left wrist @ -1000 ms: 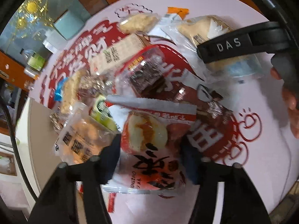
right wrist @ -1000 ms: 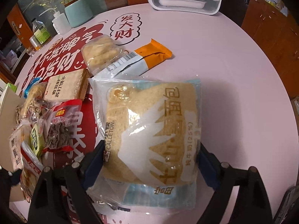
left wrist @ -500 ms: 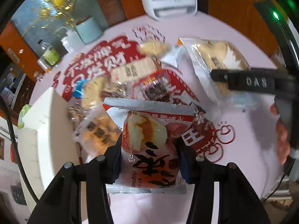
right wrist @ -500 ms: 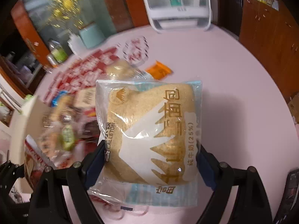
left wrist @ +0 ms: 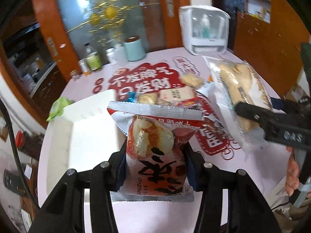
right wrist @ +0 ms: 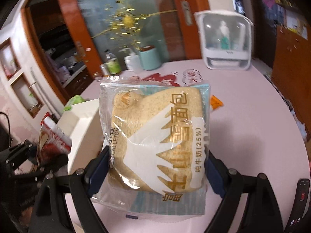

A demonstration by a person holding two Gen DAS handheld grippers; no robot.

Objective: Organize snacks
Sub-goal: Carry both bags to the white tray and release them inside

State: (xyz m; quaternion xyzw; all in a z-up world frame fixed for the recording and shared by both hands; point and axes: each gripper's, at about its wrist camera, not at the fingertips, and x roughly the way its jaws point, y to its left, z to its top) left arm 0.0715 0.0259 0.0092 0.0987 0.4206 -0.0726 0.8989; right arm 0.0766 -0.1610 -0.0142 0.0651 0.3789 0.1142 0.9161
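Observation:
A red snack packet (left wrist: 153, 145) printed with a round bun is pinched between the pads of my left gripper (left wrist: 155, 155), lifted above the pink round table (left wrist: 258, 167). My right gripper (right wrist: 157, 159) is shut on a clear bread packet (right wrist: 155, 132) with gold lettering, also held in the air. The white bin (left wrist: 77, 136) stands on the table just left of the red packet. In the left wrist view the bread packet (left wrist: 239, 89) hangs at the right. In the right wrist view the red packet (right wrist: 52, 136) shows at the left.
Several loose snack packets (left wrist: 175, 95) lie on the red printed mat behind the bin (right wrist: 81, 116). An orange packet (right wrist: 215, 103) lies further right. A mint cup (right wrist: 149, 58), bottles and a white appliance (right wrist: 225, 44) line the far edge. A dark phone (right wrist: 301, 200) lies near right.
Both grippers have risen and tilted up with their packets still gripped. The snack pile has dropped away below, and the white bin and the room behind have come into view.

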